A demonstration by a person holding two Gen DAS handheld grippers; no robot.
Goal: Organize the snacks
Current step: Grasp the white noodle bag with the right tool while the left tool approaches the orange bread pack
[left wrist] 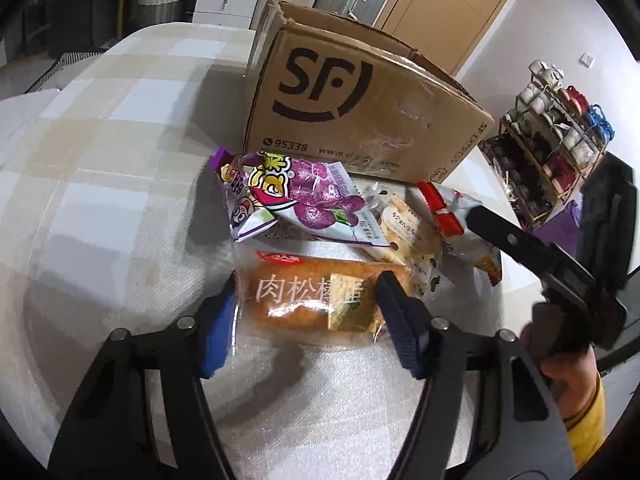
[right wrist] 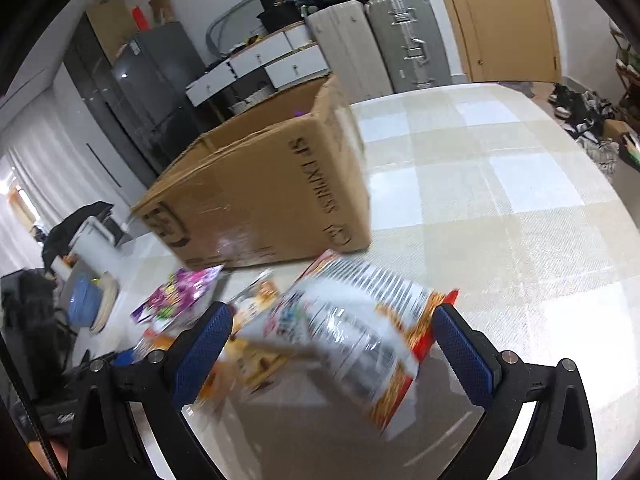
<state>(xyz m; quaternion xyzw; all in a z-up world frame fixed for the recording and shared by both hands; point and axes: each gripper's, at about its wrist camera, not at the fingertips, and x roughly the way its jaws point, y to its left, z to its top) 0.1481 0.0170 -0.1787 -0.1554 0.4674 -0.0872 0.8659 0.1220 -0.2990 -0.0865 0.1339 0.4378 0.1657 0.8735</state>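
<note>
The meat-floss bread packet (left wrist: 316,300) lies at lower centre of the left wrist view on the checked counter (left wrist: 120,128), with the left gripper (left wrist: 308,316) closed on its two ends, jaws half open. In the blurred right wrist view, the red-and-white snack bag (right wrist: 352,340) lies between the right gripper (right wrist: 332,344) jaws, which stand wide and clear of it. The cardboard box (right wrist: 264,200) stands behind.

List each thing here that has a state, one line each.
Box: upright, top open.
Bread pack: flat on the table, sealed, between the left gripper pads.
White bag: lying on the table, between the open right gripper fingers, not gripped.
Purple bag: sealed, propped on other snacks.
Door: shut.
</note>
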